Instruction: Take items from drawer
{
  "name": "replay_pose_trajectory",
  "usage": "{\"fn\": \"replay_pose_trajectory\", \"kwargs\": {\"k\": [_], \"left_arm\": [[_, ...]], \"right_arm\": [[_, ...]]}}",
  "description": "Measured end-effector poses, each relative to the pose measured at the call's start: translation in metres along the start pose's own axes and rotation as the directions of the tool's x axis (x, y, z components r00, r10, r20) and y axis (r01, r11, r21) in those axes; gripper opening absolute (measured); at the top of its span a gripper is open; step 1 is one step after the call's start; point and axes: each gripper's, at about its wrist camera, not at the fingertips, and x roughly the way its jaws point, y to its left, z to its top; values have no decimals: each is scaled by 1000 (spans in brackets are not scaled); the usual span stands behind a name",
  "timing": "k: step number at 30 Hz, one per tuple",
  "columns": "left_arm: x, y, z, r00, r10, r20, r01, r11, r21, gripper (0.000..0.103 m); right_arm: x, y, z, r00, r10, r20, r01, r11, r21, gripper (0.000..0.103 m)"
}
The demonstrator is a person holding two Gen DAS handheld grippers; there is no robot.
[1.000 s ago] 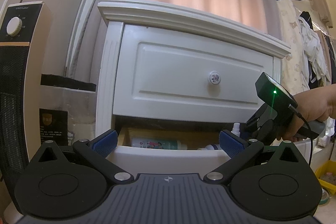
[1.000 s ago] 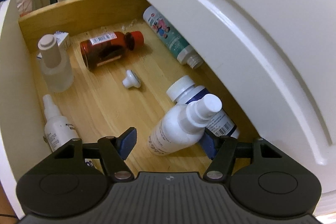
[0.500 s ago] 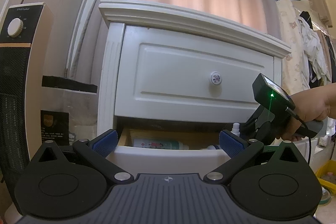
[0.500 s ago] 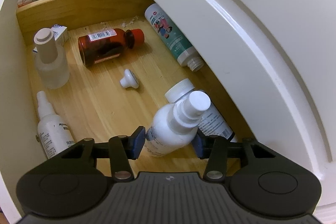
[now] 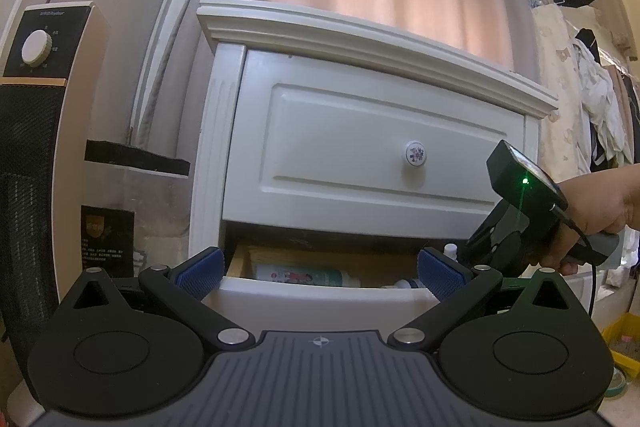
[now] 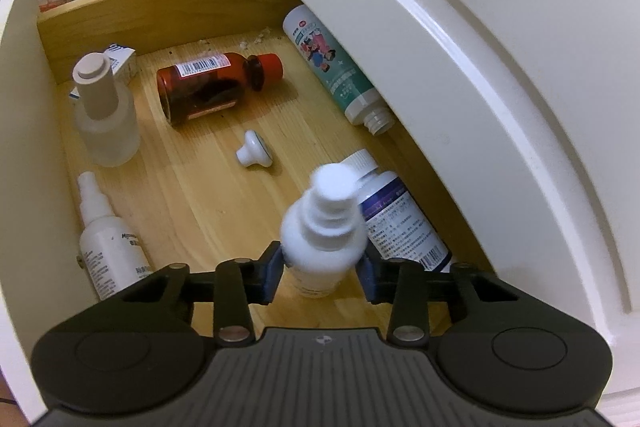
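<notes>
The lower drawer (image 6: 160,7) stands pulled out, with a wooden floor. Inside it my right gripper (image 6: 321,269) is closing its jaws, and both pads press the sides of a white spray bottle (image 6: 320,239) that points up toward the camera. Beside it lies a white bottle with a purple label (image 6: 396,219). An amber bottle with a red cap (image 6: 208,91), an uncapped teal-labelled bottle (image 6: 332,67), a frosted bottle (image 6: 106,115), a small spray bottle (image 6: 108,243) and a loose white cap (image 6: 254,149) lie farther off. My left gripper (image 5: 320,273) hangs open in front of the drawer, holding nothing.
The shut upper drawer front (image 6: 480,107) overhangs the right side of the open drawer. A small box (image 6: 120,61) sits in the drawer's back corner. A tower heater (image 5: 36,107) stands left of the cabinet. Hanging clothes and a yellow bin (image 5: 624,343) are at the right.
The right jaws have drawn in from wide apart onto the white spray bottle, which has tipped from leaning on the purple-labelled bottle to nearly upright. The left gripper has not moved.
</notes>
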Motion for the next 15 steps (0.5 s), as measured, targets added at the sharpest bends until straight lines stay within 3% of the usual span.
{"fn": "replay_pose_trajectory", "kwargs": {"k": [15], "left_arm": [[-3,-1,2,1000,-19,2,19,1000,3,103]], "right_arm": [[-22,-4,-9,998,-26,59,25,999,30,38]]}}
